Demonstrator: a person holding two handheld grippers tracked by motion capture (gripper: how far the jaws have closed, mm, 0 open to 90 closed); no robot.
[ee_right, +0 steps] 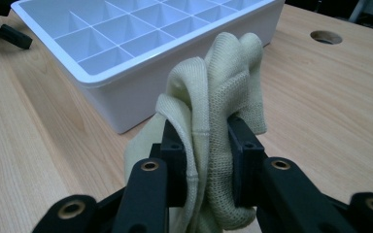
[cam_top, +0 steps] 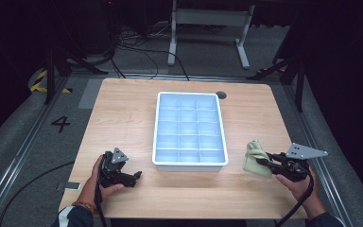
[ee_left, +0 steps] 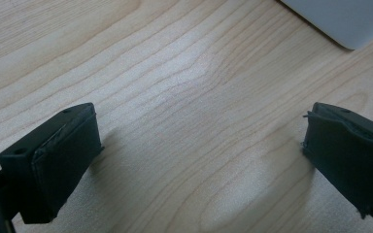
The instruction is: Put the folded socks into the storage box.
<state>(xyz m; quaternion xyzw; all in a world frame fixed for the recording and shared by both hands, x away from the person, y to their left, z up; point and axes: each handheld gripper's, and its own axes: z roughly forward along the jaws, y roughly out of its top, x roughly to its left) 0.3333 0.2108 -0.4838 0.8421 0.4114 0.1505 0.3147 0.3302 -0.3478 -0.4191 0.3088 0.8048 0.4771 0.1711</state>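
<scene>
Right gripper clamped on sock mid-bunch: soft, light, floppy. Tray at 10 o'clock. Left gripper wide open, empty.

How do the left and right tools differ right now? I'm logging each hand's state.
The left tool stands open with nothing between its jaws, while the right tool is shut on a pale cloth. The left tool sits low over the bare table; the right tool holds the cloth beside the white tray. Both are black and hand-held.
</scene>
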